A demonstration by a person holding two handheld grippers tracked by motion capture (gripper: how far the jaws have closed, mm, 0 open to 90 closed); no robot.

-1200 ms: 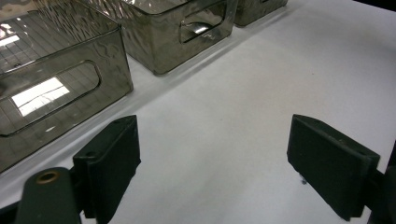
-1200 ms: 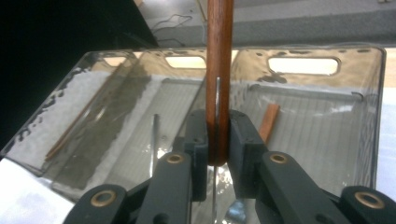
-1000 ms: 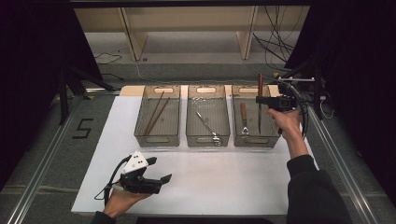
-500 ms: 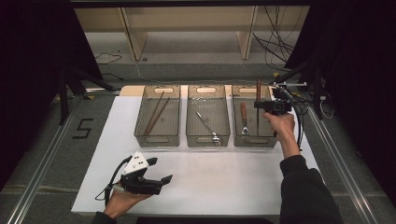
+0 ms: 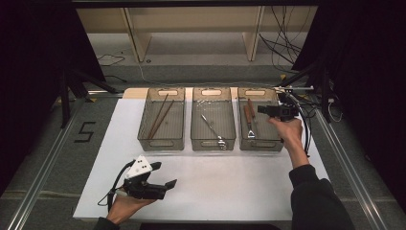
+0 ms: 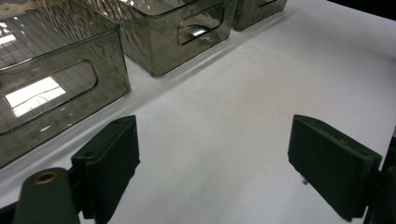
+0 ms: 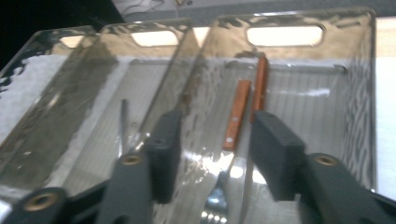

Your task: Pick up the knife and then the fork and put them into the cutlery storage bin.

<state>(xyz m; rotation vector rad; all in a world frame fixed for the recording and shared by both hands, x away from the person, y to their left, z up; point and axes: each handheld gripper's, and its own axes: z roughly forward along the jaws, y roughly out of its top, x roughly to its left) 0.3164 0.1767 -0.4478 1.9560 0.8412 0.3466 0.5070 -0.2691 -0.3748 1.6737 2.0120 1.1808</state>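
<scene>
Three clear bins [image 5: 213, 117] sit on the counter [image 5: 239, 182]. In the right one lie, I think, two wooden-handled utensils [image 7: 236, 116]. My right gripper [image 5: 262, 110] hovers above them, jaws just opened, empty; my left gripper [image 5: 165, 184] rests open.

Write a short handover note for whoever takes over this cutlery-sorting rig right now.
Left claw: open, nothing in it, low over the white mat near the person.
Right claw: over the right bin, jaws just been opening, nothing between them.
Things: fork and second wooden-handled piece lie in the right bin; chopsticks in the left bin, metal utensil in the middle one.
Done: pieces sorted into bins.
Left: probably just lift the right claw clear.
</scene>
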